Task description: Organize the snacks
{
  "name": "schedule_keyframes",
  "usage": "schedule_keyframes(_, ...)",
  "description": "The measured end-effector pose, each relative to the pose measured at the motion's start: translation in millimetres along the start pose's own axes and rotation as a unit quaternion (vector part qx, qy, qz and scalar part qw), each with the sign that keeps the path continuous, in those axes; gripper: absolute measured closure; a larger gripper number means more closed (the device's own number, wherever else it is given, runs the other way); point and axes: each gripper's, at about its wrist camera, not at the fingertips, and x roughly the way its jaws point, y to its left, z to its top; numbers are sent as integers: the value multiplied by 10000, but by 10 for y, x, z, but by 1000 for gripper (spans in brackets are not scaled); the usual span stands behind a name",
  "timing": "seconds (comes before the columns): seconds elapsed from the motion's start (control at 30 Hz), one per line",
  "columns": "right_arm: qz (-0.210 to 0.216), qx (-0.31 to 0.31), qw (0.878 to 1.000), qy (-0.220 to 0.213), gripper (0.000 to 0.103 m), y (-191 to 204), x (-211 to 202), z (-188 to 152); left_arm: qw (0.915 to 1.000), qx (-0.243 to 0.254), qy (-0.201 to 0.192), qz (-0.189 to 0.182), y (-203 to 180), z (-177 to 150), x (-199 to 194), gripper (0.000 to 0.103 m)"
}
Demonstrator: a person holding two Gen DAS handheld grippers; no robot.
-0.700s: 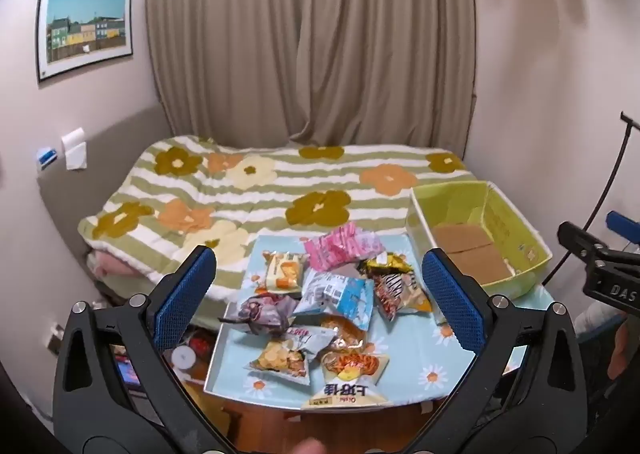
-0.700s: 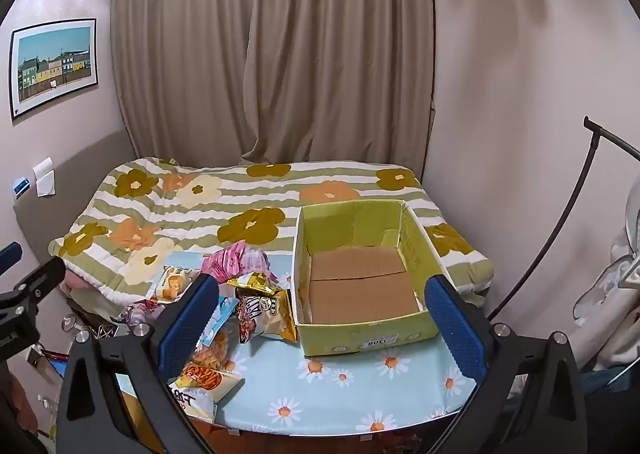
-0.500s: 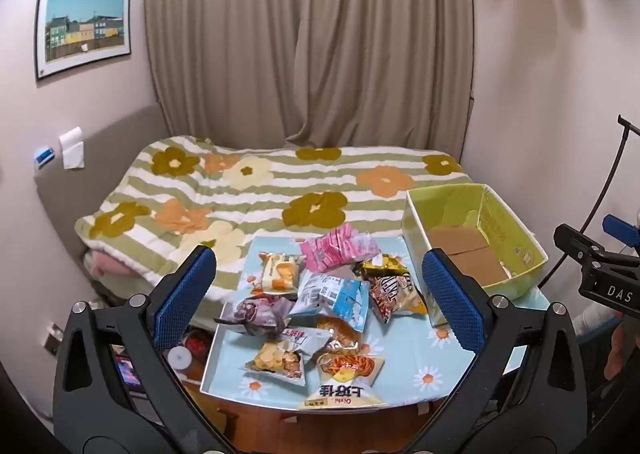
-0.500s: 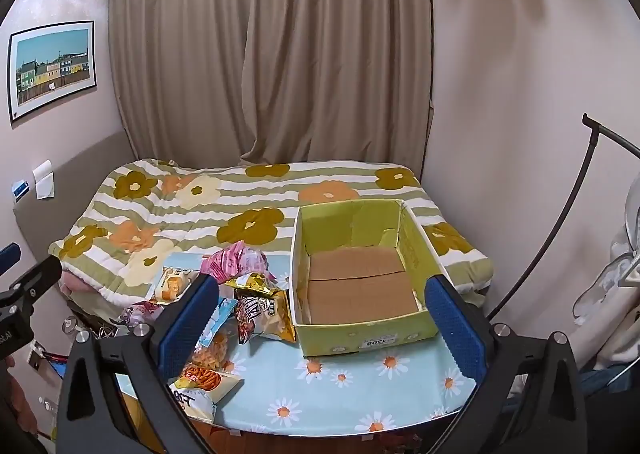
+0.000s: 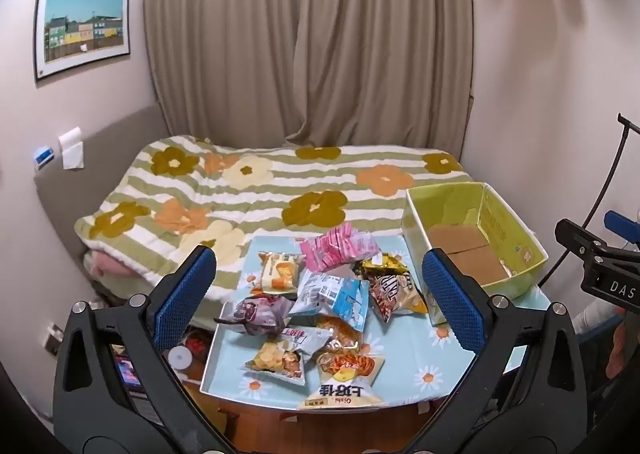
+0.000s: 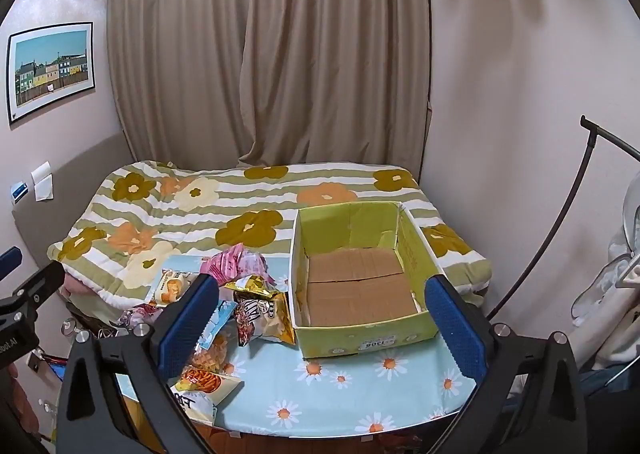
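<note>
A daisy-cloth bench (image 6: 340, 386) is standing before the bed (image 6: 256, 205). Both tools, left tool (image 5: 318, 296) and right tool (image 6: 322, 318), are backing off, gaping wide, holding nothing. Beside the empty box (image 6: 360, 330), the snack pile (image 5: 320, 302) is still waiting, so sorting is unstarted.

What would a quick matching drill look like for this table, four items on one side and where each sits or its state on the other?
Items:
1. pink packet
2. cardboard box
3. white bag with orange snacks
4. left hand-held gripper

Place or state:
A. near edge of the table
B. far end of the snack pile, by the bed
C. open, holding nothing
D. right of the pile, nothing inside

Pairs: 1-B, 2-D, 3-A, 4-C
</note>
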Motion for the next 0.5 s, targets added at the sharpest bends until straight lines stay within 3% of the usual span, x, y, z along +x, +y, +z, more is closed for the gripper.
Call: schedule_keyframes(0.5, -8, 3, 10000, -7, 1, 42, -9, -12, 10000, -33, 66, -42, 70, -30, 35, 1)
